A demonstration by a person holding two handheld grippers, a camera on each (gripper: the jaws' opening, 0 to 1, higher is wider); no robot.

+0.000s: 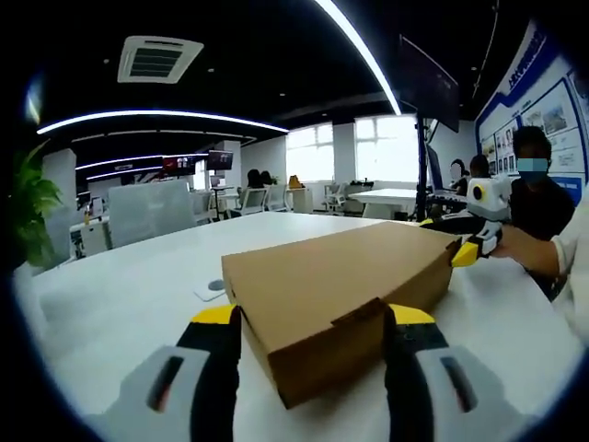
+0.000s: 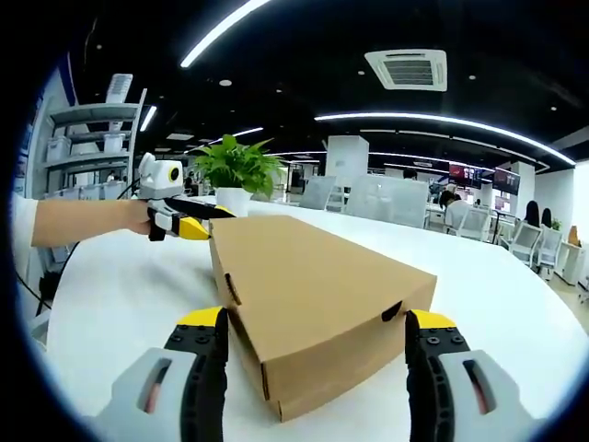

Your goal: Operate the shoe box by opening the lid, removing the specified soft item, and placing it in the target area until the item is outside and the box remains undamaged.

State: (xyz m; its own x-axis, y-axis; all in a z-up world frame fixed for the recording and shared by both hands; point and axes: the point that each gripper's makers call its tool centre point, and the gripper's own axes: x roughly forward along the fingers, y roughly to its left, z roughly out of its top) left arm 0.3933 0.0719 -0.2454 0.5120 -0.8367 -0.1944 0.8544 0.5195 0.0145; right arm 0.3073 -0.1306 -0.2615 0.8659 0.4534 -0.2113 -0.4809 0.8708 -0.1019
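Observation:
A closed brown cardboard shoe box (image 1: 336, 276) lies on a white table (image 1: 120, 304), its lid down. My left gripper (image 1: 313, 315) is open, its yellow-tipped jaws straddling the box's near end. The right gripper (image 1: 471, 249), held by a hand, sits at the box's far right corner. From the other side, the box (image 2: 313, 285) runs away from my right gripper (image 2: 317, 319), which is open with a jaw on either side of that end. The left gripper (image 2: 189, 226) shows at the far left corner, held by a person's arm. Nothing inside the box can be seen.
A potted plant (image 2: 235, 170) stands on the table beyond the box. A masked person (image 1: 534, 184) sits at the right. Shelving (image 2: 92, 138), office chairs and other tables are further back. A round cable port (image 1: 216, 285) lies left of the box.

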